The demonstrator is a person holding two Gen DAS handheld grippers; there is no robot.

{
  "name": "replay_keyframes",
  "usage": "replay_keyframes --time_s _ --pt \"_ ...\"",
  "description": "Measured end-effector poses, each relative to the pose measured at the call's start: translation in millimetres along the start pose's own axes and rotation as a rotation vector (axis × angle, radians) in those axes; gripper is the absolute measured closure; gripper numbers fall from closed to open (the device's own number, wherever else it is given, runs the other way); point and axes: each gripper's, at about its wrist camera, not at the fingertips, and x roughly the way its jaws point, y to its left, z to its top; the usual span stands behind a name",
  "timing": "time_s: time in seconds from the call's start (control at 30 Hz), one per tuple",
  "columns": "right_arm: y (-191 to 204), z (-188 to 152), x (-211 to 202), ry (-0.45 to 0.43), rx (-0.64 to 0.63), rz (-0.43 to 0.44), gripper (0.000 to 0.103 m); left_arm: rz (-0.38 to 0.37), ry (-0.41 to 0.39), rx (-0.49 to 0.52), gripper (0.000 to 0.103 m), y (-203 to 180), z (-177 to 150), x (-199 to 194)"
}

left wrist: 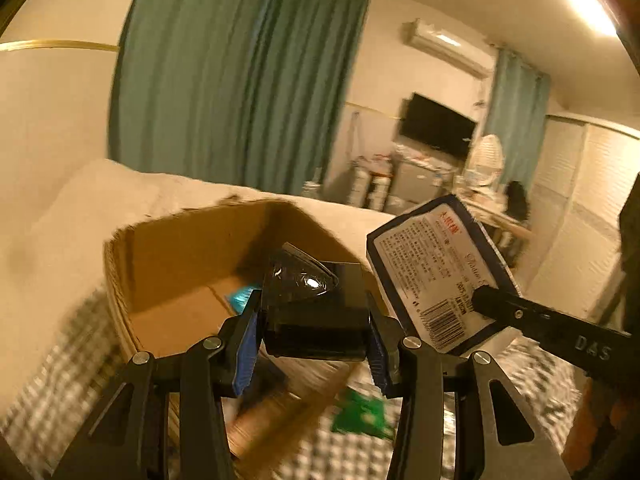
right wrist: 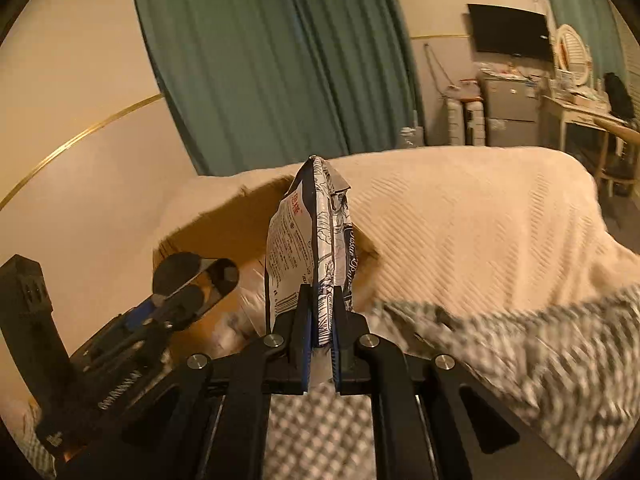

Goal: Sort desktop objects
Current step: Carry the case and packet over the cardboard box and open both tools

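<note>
My left gripper [left wrist: 316, 332] is shut on a black glossy object [left wrist: 316, 308], a boxy thing with a shiny triangular top, held above the near edge of an open cardboard box [left wrist: 168, 264]. Something teal [left wrist: 242, 296] lies inside the box. My right gripper [right wrist: 320, 336] is shut on a tissue packet [right wrist: 308, 248] with dark blue edges and a printed white label. In the left wrist view the packet [left wrist: 428, 264] hangs to the right of the box, with the right gripper's finger [left wrist: 504, 308] across it. The left gripper [right wrist: 188, 292] shows at lower left in the right wrist view.
The box rests against a cream blanket [right wrist: 460, 224] on a checkered cloth [right wrist: 520, 352]. A green item [left wrist: 360, 412] lies on the cloth below my left gripper. Teal curtains [left wrist: 240, 92], a wall TV [left wrist: 438, 126] and a cluttered desk [right wrist: 580, 104] stand behind.
</note>
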Motion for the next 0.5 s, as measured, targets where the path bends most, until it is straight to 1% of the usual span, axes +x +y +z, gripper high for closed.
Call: replay_keyframes --time_s 0.1,0.17,0.23,0.3,0.33,0.37,0.4,0.43,0.47,0.5 --pt "16.4 14.4 37.2 0.011 -0.016 0.018 0.096 0.035 0.021 -0.034 0.056 23.0 7.6 24.7" --pt "24.0 22.5 60.4 0.006 -0.014 0.050 0.096 0.068 0.013 -0.060 0.056 37.4 11.4 31.3" --pt "34.0 28.3 82.3 0.003 -0.030 0.055 0.096 0.078 0.023 -0.080 0.056 49.0 10.4 36.9" --pt "40.4 30.5 98.3 0.009 -0.041 0.054 0.092 0.100 0.052 -0.076 0.055 57.0 8.5 43.8" --pt "42.8 31.4 105.1 0.017 -0.055 0.051 0.087 0.119 0.057 -0.069 0.053 58.9 7.4 45.7" --pt "44.4 32.2 107.3 0.018 -0.071 0.033 0.075 0.125 0.053 -0.062 0.045 59.2 6.3 44.1" --pt "46.1 31.4 104.8 0.006 -0.107 -0.011 0.063 0.117 0.043 -0.051 0.033 57.2 4.5 40.7" --pt "47.1 30.2 99.1 -0.012 -0.135 -0.047 0.059 0.119 0.027 -0.039 0.028 53.6 3.7 36.3" --pt "46.2 28.5 91.5 -0.027 -0.156 -0.071 0.055 0.128 0.016 -0.028 0.019 50.3 2.4 32.3" --pt "44.6 27.9 84.8 -0.034 -0.168 -0.083 0.054 0.138 0.002 -0.012 0.016 44.4 1.6 26.0"
